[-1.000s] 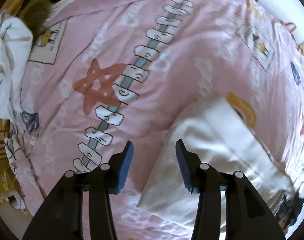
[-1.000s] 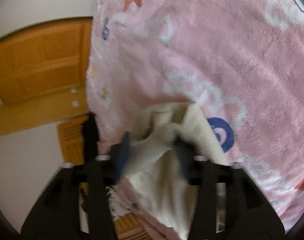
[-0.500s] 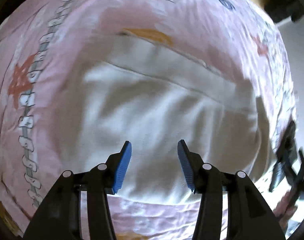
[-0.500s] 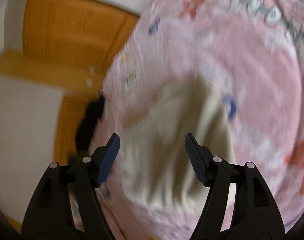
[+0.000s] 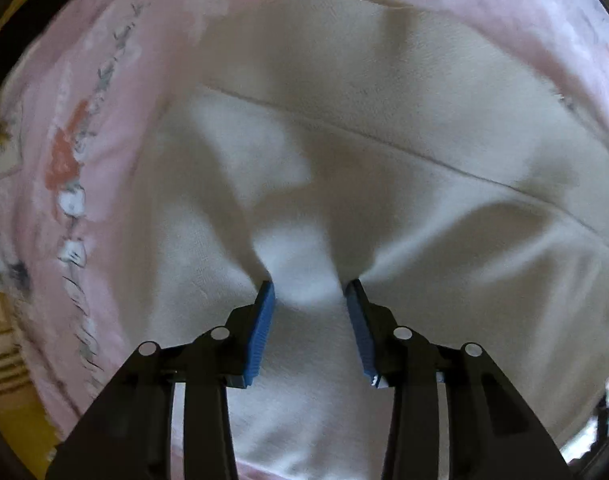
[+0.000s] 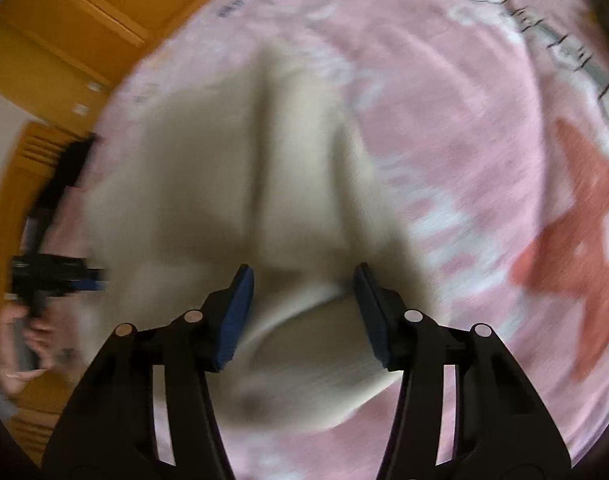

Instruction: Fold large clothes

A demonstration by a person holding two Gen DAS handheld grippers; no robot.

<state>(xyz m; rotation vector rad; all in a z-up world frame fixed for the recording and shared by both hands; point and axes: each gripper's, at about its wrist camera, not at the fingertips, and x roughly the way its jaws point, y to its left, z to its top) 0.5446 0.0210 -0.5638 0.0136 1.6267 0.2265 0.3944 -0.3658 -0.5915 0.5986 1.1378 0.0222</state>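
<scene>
Down on the pink bedspread (image 5: 116, 128) lies the cream garment (image 5: 384, 120), folded into a thick pad with a straight seam running across it. From the left wrist view, the left gripper (image 5: 309, 286) points nearly straight down into the cloth, its blue pads (image 5: 262, 320) set either side of a raised ridge of fabric. Creases fan out from both fingertips, so the tips are pressing into the garment — the jaws have just been closing, with the ridge between them, though a gap of loose cloth remains and I cannot tell that the pads have clamped it.

From the right wrist view, much blurred, the right gripper (image 6: 302, 276) hangs slanted above the near end of the garment (image 6: 208, 184). Its jaws stand apart and have just been narrowing; cloth shows between them, but the pads do not appear to touch it. At the left edge, a hand (image 6: 20, 344) holds the black left gripper (image 6: 56, 276) at the garment's far side. A wooden door (image 6: 76, 12) stands beyond the bed.
</scene>
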